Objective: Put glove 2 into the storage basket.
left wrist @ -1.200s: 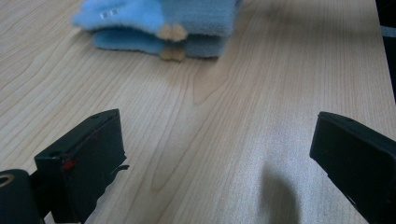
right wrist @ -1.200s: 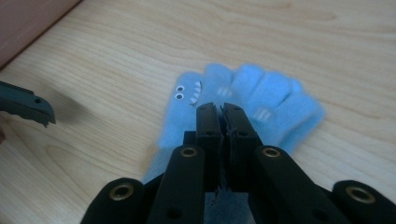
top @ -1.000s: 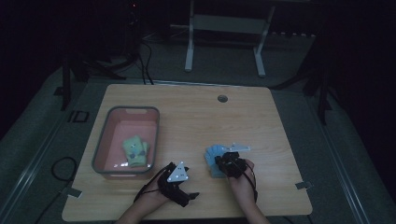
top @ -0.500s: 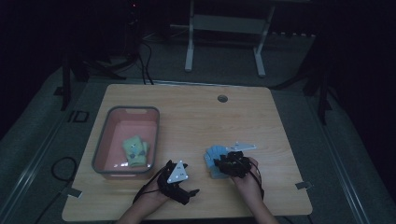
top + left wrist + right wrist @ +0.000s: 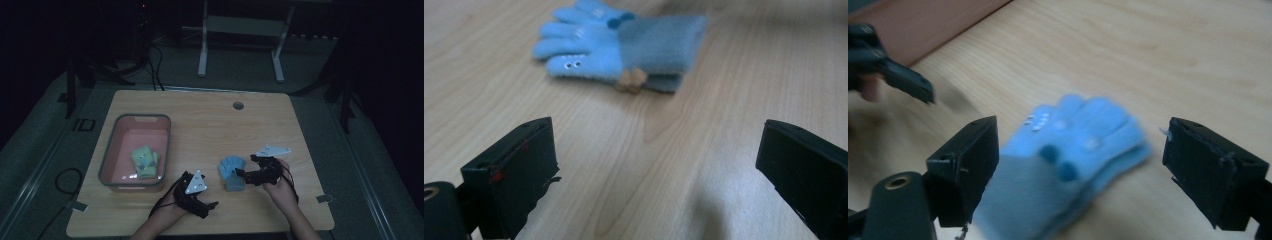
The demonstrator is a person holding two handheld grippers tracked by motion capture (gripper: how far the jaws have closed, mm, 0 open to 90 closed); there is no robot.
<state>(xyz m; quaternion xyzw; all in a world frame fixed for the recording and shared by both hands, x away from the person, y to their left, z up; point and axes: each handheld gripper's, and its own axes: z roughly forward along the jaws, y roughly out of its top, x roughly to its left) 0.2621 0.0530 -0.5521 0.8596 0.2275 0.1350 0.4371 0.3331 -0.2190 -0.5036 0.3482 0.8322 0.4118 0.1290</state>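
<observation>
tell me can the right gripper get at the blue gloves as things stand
Probably yes: the right gripper has its jaws open on either side of the blue gloves, with nothing between them.

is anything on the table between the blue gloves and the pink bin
Partly. The left gripper and its hand sit near the pink plastic bin's front corner, beside a straight path from the light blue knitted gloves. Otherwise there is bare wooden table.

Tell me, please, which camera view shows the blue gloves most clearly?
The left gripper view: the blue gloves lie sharp and whole on the table, with their small eyes and dark spots visible. The right gripper view shows them close but blurred. The high view shows them small and dim.
</observation>
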